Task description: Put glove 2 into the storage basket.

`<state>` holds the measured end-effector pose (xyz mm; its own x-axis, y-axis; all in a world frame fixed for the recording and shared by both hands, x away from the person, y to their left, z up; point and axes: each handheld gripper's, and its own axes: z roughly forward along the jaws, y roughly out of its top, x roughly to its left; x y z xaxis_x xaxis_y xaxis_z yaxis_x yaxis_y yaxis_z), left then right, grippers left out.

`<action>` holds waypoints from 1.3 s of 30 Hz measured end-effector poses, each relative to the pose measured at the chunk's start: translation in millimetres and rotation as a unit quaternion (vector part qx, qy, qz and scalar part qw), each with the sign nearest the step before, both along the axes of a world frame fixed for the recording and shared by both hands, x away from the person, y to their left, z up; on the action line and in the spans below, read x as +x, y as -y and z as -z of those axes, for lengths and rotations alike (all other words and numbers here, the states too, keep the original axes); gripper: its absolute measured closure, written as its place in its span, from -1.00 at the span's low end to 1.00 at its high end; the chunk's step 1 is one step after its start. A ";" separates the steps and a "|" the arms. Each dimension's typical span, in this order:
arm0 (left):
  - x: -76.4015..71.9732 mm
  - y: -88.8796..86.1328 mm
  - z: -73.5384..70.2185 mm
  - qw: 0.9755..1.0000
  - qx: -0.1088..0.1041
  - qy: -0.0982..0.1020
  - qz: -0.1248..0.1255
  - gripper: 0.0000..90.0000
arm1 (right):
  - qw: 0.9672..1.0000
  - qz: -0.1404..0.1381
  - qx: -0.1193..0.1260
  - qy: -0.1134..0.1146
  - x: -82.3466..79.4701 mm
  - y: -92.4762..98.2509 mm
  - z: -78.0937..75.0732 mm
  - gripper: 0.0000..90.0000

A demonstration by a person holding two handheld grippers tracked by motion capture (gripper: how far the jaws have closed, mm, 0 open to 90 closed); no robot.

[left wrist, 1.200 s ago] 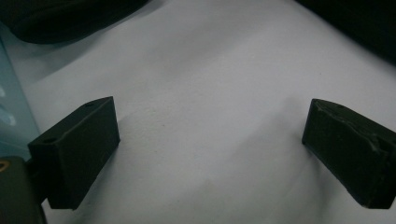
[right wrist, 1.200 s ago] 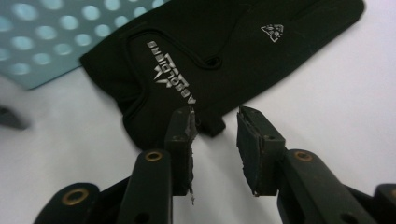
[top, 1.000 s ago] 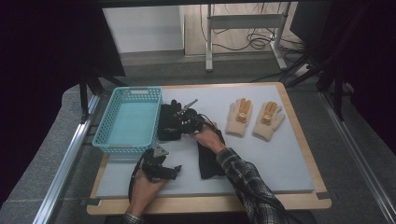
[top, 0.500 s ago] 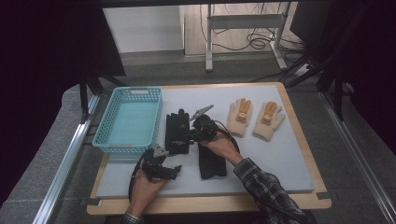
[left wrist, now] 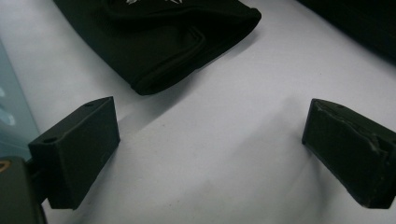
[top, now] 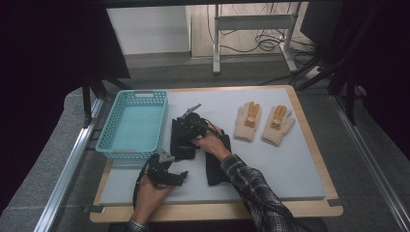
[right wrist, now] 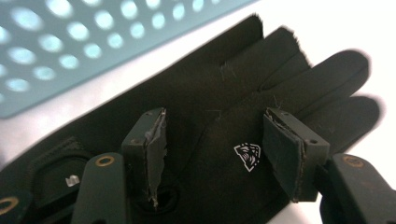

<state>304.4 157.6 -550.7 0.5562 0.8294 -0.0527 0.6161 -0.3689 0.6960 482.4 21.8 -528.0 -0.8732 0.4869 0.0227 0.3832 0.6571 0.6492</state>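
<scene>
Right hand-held gripper [right wrist: 212, 154] jaws just been opening, released over black glove [right wrist: 224, 116]; pads not pressing. Risk: fabric snags torn pad, drags glove off toward basket [top: 133, 128] beyond tips. Left hand-held gripper [left wrist: 210, 154] released, idle on surface [left wrist: 210, 177].

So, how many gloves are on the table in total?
4: one black glove under the right gripper beside the basket, another black glove under the forearm, two beige gloves at right.

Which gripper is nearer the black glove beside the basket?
Right. The right gripper is directly over the black glove, jaws open astride it. The left gripper sits on the mat just short of the glove's cuff, jaws open.
</scene>
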 end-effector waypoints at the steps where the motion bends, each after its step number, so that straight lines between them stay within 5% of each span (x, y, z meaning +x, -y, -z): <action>1: 0.0 0.0 0.0 1.000 0.000 0.000 0.000 -0.91 | 1.000 0.000 0.000 0.000 0.0 0.0 0.0 -0.10; 4: 0.0 0.1 0.0 1.000 0.000 0.000 0.000 -0.91 | 1.000 0.012 0.012 -0.008 0.7 1.2 0.9 0.22; 6: -0.1 0.3 0.1 1.000 0.000 -0.001 -0.001 -0.91 | 0.999 0.020 0.020 -0.024 1.3 2.4 0.3 0.64; 10: -0.1 0.3 0.1 1.000 0.000 -0.001 -0.001 -0.91 | 1.000 0.020 0.008 -0.014 -0.1 -0.4 -2.7 0.87; 19: 0.1 0.0 0.0 1.000 0.000 0.000 0.000 -0.91 | 0.999 0.031 0.036 -0.025 -0.5 10.0 -16.0 0.93; 28: 0.0 0.0 0.0 1.000 0.001 0.000 0.000 -0.91 | 0.998 0.015 0.065 0.001 -19.8 34.0 -62.8 0.93; 39: 0.0 -0.1 0.0 1.000 0.002 0.001 0.000 -0.90 | 0.997 0.001 0.083 0.003 -46.0 80.3 -99.9 0.93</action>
